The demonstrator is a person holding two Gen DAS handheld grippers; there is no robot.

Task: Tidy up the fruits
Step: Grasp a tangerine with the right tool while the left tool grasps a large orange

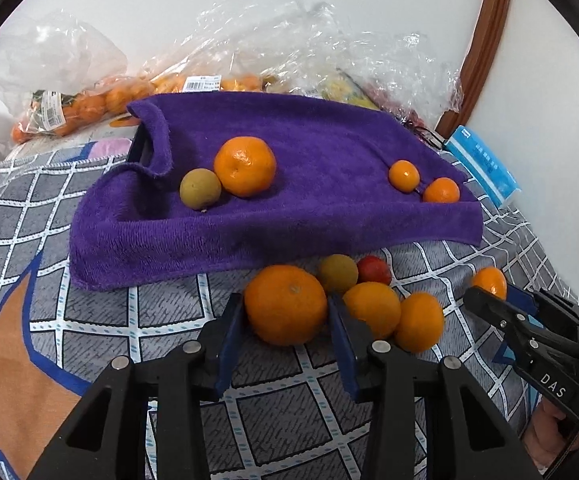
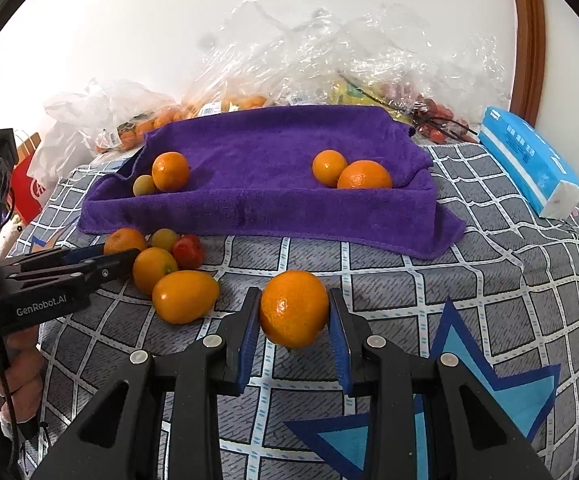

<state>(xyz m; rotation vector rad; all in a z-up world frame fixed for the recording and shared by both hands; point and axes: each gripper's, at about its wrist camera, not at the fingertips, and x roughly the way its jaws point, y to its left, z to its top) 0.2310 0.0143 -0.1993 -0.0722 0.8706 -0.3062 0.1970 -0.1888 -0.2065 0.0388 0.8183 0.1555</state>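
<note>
A person sorting fruit held one piece in each gripper over a bed spread with a checked cover [image 2: 409,280]. The left gripper [image 1: 287,312] had its fingers narrowed onto a large orange [image 1: 285,304] at the edge of a loose pile [image 1: 373,304], both blue pads against its sides, the fruit apparently still resting on the cover. The right gripper [image 2: 294,312] gripped a small orange [image 2: 294,307] between near-closed fingers, held well apart from the pile (it seemed lifted clear, though that could not be told for certain).

Beyond both lay a purple towel [image 2: 269,200], draped over what looked like a tray: a big orange [image 1: 244,166] and a greenish fruit [image 1: 200,189] sat at its left, two smaller oranges [image 2: 349,174] at its right, suggesting sorting by kind or size, so the small orange likely belonged on the right.

The small orange was slightly oval, its long axis roughly upright, stem end down. The large orange was near round, its navel facing up and towards the towel.
</note>
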